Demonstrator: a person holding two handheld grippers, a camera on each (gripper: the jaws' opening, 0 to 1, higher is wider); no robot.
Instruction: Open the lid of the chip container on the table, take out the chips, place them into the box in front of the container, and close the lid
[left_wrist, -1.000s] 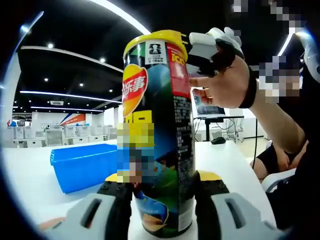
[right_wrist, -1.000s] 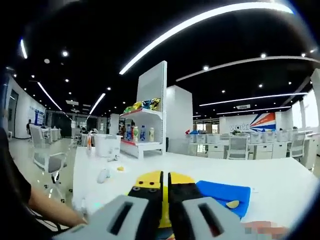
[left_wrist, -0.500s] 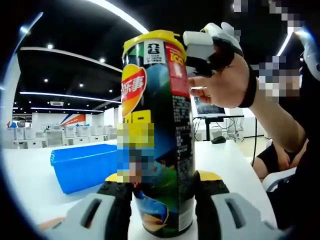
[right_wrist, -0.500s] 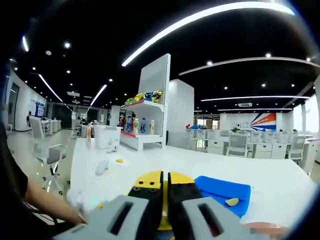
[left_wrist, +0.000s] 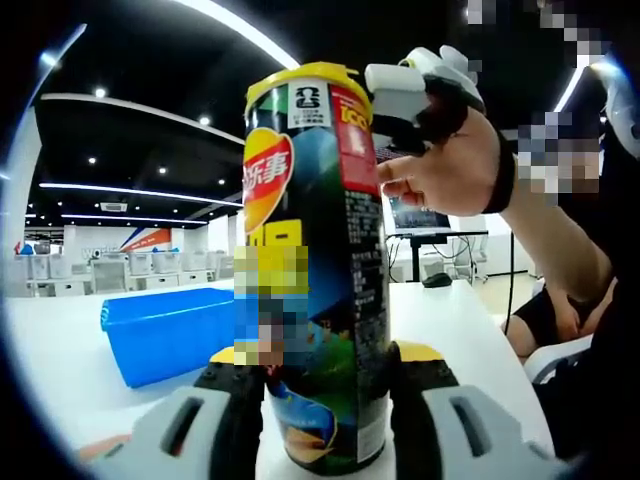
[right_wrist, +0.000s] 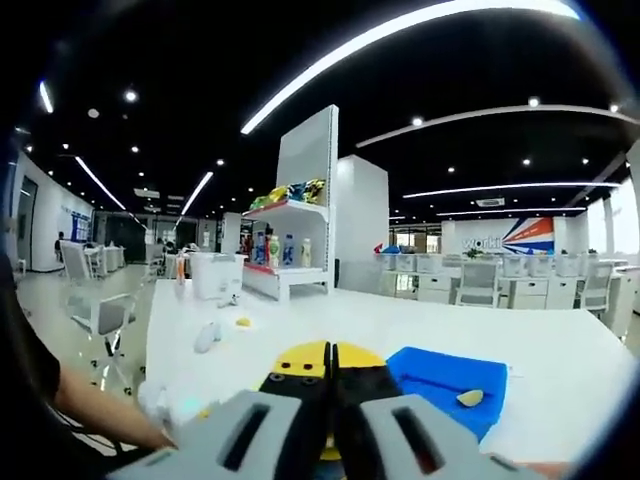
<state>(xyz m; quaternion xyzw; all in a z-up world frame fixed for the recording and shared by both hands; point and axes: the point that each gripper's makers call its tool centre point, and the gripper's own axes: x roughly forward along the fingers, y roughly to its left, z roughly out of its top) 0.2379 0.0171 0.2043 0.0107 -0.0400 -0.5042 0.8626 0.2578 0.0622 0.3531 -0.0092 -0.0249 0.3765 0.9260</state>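
The white table (right_wrist: 560, 350) carried the blue box (right_wrist: 440, 385), one chip (right_wrist: 470, 398) inside. The left gripper (left_wrist: 325, 385) clamped the upright chip container (left_wrist: 315, 270) low; probably light, crushable. The right gripper (right_wrist: 332, 395), jaws pressed together, sat at the yellow lid (left_wrist: 305, 78).

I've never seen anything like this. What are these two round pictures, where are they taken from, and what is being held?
No robot here: a person holds a two-fingered gripper in each hand, each carrying a fisheye camera. In the left gripper view, the left gripper clamps an upright chip container on the white table; the right gripper, in the person's hand, is at its yellow lid. In the right gripper view, the black fingers are closed on the lid's rim above the table. A blue box holds one chip.
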